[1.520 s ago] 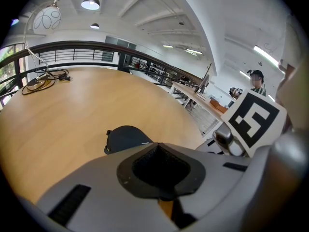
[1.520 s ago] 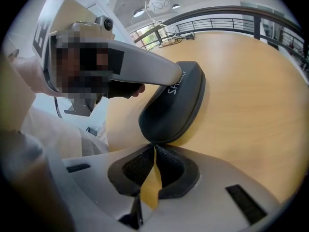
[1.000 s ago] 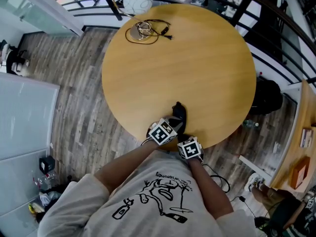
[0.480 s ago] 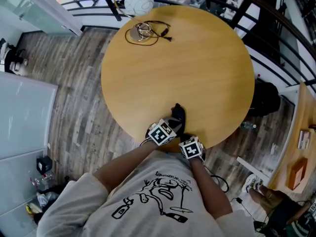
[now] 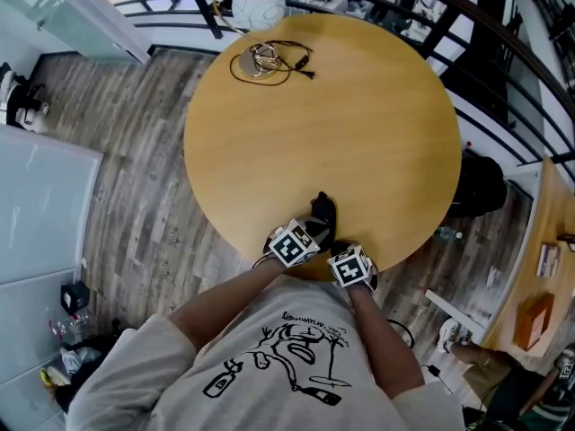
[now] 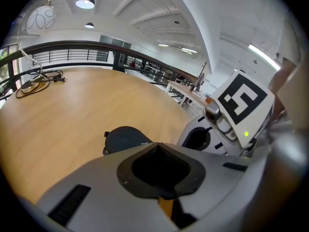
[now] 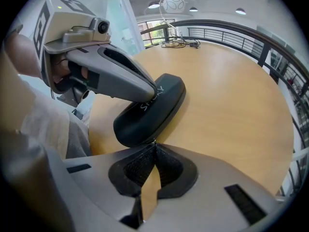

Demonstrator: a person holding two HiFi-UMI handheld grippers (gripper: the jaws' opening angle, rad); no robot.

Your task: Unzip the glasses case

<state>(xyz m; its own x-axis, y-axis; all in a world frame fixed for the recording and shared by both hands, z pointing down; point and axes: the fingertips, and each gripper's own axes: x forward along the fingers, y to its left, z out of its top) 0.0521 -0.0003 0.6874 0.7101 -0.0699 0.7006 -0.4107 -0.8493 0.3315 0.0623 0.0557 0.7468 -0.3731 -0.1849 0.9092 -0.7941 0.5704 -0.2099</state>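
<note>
A black glasses case (image 5: 322,214) lies near the front edge of the round wooden table (image 5: 341,115). My left gripper (image 5: 314,229) is shut, and its fingertips rest on top of the case (image 7: 159,111), about the middle of the lid. In the left gripper view the case (image 6: 123,138) shows just beyond the closed jaws. My right gripper (image 7: 154,145) is shut at the case's near end, pinching a small silver zipper pull (image 7: 153,141). In the head view it (image 5: 335,246) sits right of the left gripper, its marker cube partly over the table edge.
A lamp with a white globe (image 5: 258,5) and a coil of black cable (image 5: 267,59) are at the table's far edge. Black railings (image 5: 503,124) curve round the table. A person's arms and grey printed shirt (image 5: 287,357) fill the bottom of the head view.
My right gripper has shifted slightly to the right along the table's front edge, still shut. The left gripper and the case have stayed where they were.
</note>
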